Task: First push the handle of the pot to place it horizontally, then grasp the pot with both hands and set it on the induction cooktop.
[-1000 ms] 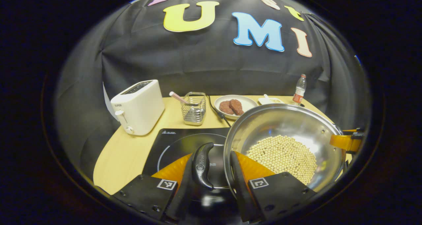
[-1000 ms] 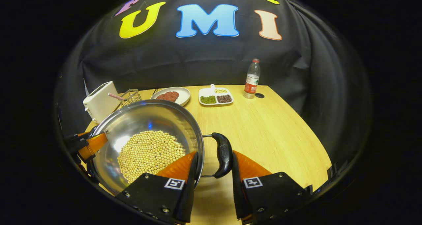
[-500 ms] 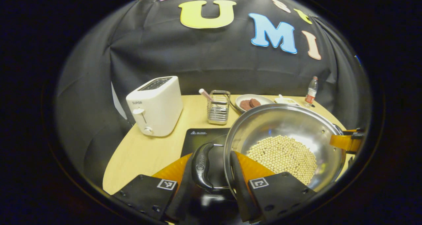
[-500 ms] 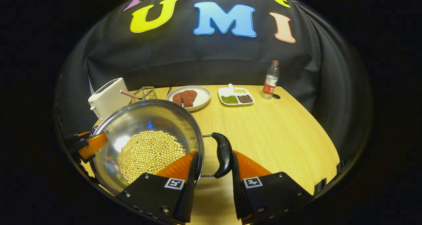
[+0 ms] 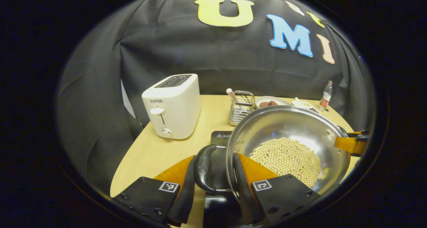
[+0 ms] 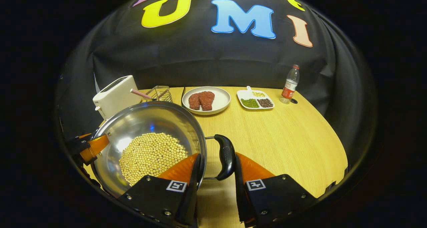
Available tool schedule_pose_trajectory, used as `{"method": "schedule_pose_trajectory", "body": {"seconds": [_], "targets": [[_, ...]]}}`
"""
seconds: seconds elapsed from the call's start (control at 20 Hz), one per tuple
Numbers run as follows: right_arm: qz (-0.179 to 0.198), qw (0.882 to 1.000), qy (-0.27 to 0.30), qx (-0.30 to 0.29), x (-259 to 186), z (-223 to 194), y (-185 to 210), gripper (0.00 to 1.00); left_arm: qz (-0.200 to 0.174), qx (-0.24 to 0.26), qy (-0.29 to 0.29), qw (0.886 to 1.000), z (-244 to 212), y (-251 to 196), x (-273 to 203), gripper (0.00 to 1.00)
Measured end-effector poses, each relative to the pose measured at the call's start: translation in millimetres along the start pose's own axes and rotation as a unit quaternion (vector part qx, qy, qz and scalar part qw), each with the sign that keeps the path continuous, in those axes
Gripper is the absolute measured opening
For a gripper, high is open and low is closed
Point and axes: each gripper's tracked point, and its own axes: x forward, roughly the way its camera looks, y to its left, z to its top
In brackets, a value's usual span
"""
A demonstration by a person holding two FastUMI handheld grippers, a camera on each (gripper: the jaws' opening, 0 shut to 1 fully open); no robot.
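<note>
Steel was the material of the pot (image 5: 290, 134), a wide shallow one holding a heap of pale beans (image 5: 287, 158), and it was seen held up between the two grippers. In the left gripper view, the left gripper (image 5: 213, 169) was clamped on the pot's black side handle (image 5: 202, 168), one finger outside the loop and the other against the pot's wall. Below that handle the dark induction cooktop (image 5: 220, 138) was seen on the wooden bench (image 5: 156, 154), partly covered by the pot. At the pot's far rim, a fingertip of the other gripper was visible.

In the right gripper view, the right gripper (image 6: 215, 168) was likewise clamped on the opposite black handle (image 6: 226, 156), with one finger inside the pot's rim and one outside the handle. The pot (image 6: 150, 134) appeared level.

Behind the pot, a white toaster (image 5: 171, 104) and a wire holder (image 5: 241, 107) with a straw were seen. Farther back on the bench, a plate (image 6: 220, 102) with two pieces of meat (image 6: 201, 100), a divided dish (image 6: 255, 101) of beans and a water bottle (image 6: 289, 84) were set well apart from the pot.
</note>
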Motion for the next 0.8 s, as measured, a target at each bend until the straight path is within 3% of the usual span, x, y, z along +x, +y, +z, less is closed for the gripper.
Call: {"method": "schedule_pose_trajectory", "body": {"seconds": [0.2,0.25,0.3,0.45,0.5,0.55,0.6,0.7,0.75,0.8], "targets": [[0.005,1.000,0.002,0.002,2.4,-1.0,9.6,0.50,0.005,0.002,-0.002,1.000,2.0,10.0,0.7,0.65],[0.005,1.000,0.001,0.003,4.5,-0.8,9.9,0.44,0.005,0.001,-0.003,1.000,2.9,12.0,1.2,0.65],[0.005,1.000,0.004,0.005,5.7,-1.6,10.5,0.50,0.006,0.003,-0.003,1.000,3.3,13.0,4.0,0.65],[0.007,1.000,0.005,0.006,7.5,-1.4,11.4,0.52,0.009,0.007,-0.008,1.000,3.7,13.8,5.1,0.68],[0.009,1.000,0.004,0.007,7.0,-1.5,11.9,0.53,0.011,0.007,-0.012,1.000,5.8,15.3,5.1,0.65],[0.011,1.000,0.002,0.007,8.9,-0.9,12.6,0.54,0.014,0.006,-0.015,1.000,5.6,16.3,5.0,0.69],[0.015,1.000,0.001,0.006,10.4,0.9,12.9,0.53,0.018,0.006,-0.019,1.000,6.1,16.4,5.7,0.66],[0.020,1.000,-0.007,-0.002,11.6,3.2,13.2,0.57,0.024,0.009,-0.025,0.999,6.2,16.3,7.7,0.71],[0.020,1.000,-0.019,-0.012,10.4,8.4,11.7,0.60,0.030,0.011,-0.028,0.999,6.1,16.8,8.1,0.69],[0.025,0.999,-0.031,-0.017,5.4,15.1,11.2,0.63,0.034,0.013,-0.031,0.999,7.1,17.6,8.3,0.74]]}}
